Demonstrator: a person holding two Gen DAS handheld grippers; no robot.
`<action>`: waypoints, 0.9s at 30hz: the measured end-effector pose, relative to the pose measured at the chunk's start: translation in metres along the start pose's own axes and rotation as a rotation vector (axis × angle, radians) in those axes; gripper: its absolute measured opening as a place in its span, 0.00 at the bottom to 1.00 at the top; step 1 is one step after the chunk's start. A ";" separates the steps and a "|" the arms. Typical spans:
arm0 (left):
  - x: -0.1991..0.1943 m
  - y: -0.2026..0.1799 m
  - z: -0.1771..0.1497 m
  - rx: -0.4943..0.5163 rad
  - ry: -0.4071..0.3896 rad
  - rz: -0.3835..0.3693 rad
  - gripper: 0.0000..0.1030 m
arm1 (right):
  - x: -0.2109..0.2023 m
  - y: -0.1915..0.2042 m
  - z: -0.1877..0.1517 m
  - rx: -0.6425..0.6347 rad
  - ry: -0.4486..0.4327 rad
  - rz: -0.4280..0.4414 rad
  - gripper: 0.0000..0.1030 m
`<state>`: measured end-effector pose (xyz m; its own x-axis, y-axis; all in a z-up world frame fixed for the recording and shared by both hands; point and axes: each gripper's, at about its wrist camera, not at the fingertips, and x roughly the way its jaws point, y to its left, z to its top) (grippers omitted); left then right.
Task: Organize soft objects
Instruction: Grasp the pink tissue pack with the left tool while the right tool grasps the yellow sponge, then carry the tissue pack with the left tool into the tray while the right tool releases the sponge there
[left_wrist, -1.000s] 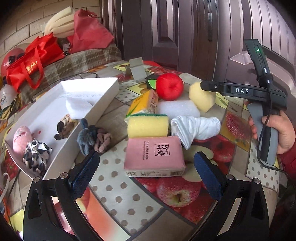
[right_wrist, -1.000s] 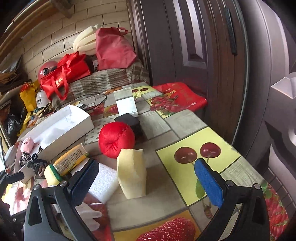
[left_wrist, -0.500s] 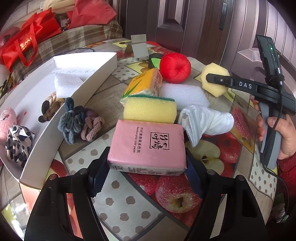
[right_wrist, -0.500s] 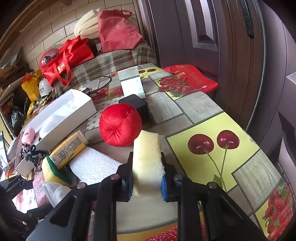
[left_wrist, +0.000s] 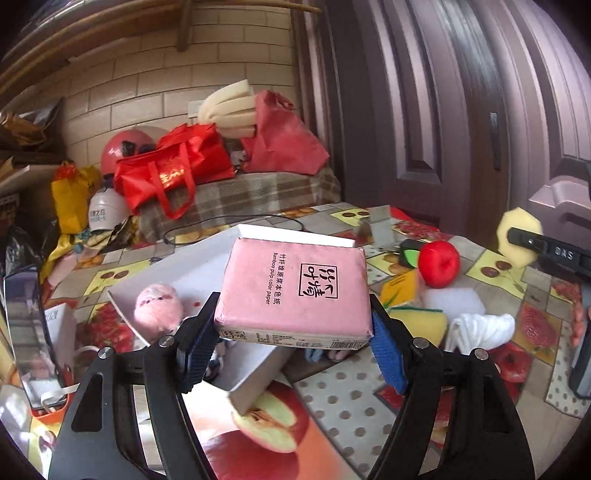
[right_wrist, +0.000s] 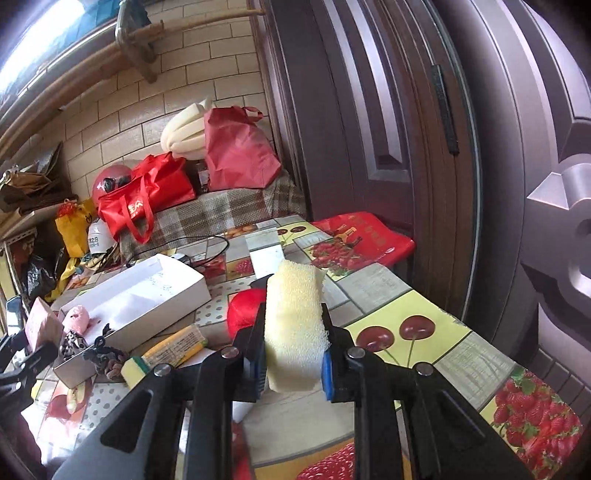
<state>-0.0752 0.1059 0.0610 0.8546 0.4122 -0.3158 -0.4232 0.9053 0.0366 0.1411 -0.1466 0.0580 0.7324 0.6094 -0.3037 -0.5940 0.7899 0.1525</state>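
Lifted tissue pack (left_wrist: 295, 291), tray (left_wrist: 177, 273) half-hidden.

Cluttered home entryway: fruit-print oilcloth (right_wrist: 424, 325) covering table, heavy panelled door (right_wrist: 369, 110) standing close, shopping bags (left_wrist: 173, 173) piling on plaid-covered bench (left_wrist: 255, 192) against tiled wall (left_wrist: 147, 85).

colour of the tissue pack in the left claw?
Pink, with dark printed text, on the tissue pack. Clearest in the left wrist view.

pink tissue pack (left_wrist: 295, 291) lifted, tilted | yellow sponge (right_wrist: 293, 332) lifted, squeezed
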 end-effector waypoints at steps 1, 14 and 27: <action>0.001 0.009 -0.001 -0.025 0.007 0.015 0.72 | -0.001 0.006 -0.001 -0.009 0.000 0.014 0.22; 0.010 0.029 -0.003 -0.064 0.029 0.081 0.73 | 0.012 0.089 -0.018 -0.150 0.064 0.192 0.22; 0.027 0.060 0.000 -0.120 0.039 0.144 0.73 | 0.036 0.138 -0.025 -0.205 0.136 0.258 0.22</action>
<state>-0.0778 0.1712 0.0546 0.7712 0.5303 -0.3522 -0.5752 0.8175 -0.0284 0.0773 -0.0170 0.0447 0.5064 0.7616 -0.4044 -0.8184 0.5722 0.0527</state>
